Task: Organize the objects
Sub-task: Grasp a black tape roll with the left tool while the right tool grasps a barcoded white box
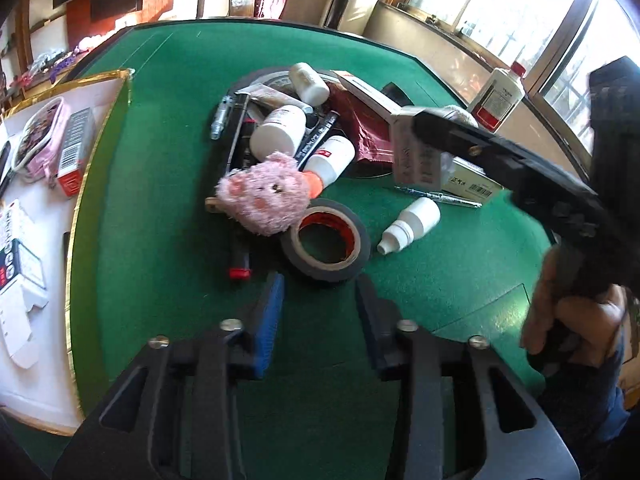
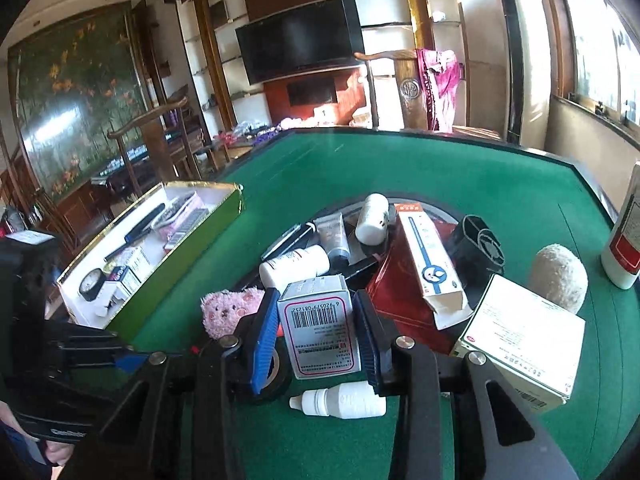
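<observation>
My right gripper [image 2: 316, 328] is shut on a small white medicine box [image 2: 318, 326] with a barcode and holds it above the pile; the same box [image 1: 416, 152] shows in the left wrist view under the right gripper's arm. My left gripper [image 1: 320, 292] is open and empty, just short of a roll of dark tape [image 1: 326, 242]. A pink plush pig [image 1: 264, 196] lies on the pile beside the tape. A green-sided tray [image 2: 176, 268] with a white floor stands at the left and holds several small items.
The pile on the green felt table [image 1: 160, 200] holds white bottles [image 1: 278, 132], pens, a long box [image 2: 430, 260], a red pouch [image 2: 400, 296] and a dropper bottle [image 2: 340, 400]. A large white box [image 2: 524, 344], a beige ball [image 2: 558, 276] and a tall bottle [image 2: 626, 240] stand at the right.
</observation>
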Available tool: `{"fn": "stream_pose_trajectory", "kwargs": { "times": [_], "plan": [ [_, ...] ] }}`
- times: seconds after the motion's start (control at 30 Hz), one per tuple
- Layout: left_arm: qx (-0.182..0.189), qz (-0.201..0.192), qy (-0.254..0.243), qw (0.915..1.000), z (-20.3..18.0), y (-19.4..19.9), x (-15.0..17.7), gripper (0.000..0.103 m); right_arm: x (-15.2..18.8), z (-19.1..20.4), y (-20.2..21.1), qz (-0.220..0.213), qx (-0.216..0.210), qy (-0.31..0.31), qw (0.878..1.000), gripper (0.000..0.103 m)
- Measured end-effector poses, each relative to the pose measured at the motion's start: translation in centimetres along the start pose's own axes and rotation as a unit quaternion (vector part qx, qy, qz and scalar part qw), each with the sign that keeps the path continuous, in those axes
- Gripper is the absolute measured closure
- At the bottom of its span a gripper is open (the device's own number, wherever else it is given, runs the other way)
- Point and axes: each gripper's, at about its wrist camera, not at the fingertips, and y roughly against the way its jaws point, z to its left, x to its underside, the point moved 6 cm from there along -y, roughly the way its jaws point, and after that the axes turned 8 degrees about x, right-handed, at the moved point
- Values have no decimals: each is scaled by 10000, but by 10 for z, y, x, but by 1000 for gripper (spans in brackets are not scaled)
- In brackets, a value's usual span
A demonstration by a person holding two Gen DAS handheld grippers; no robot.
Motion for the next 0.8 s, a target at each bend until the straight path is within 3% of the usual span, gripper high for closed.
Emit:
{"fn": "stream_pose_trajectory", "kwargs": {
  "times": [0.13,0.27,0.33,0.53,0.67,0.8],
  "plan": [
    [-209,120,-62,9997,-3,-17,-1,48,-5,-1,15,-145,-295,-147,9994,66],
    [-459,106,-20,9989,-4,-30,-8,47,-5,1,18,-87,-596,-307,9977,66],
    [-537,90,38,9985,-4,-35,-14,41,-5,2,18,-47,-649,-344,9973,66],
    [-981,84,-152,9950,-2,-51,-28,36,-5,-3,19,-77,-588,-436,9973,66],
    [-933,-147,-516,9942,-4,-50,-22,40,-4,-5,18,-72,-567,-512,9970,66],
    [-523,-375,-561,9963,-8,-39,-19,41,-5,-5,18,-142,-536,-496,9972,66]
  ]
}}
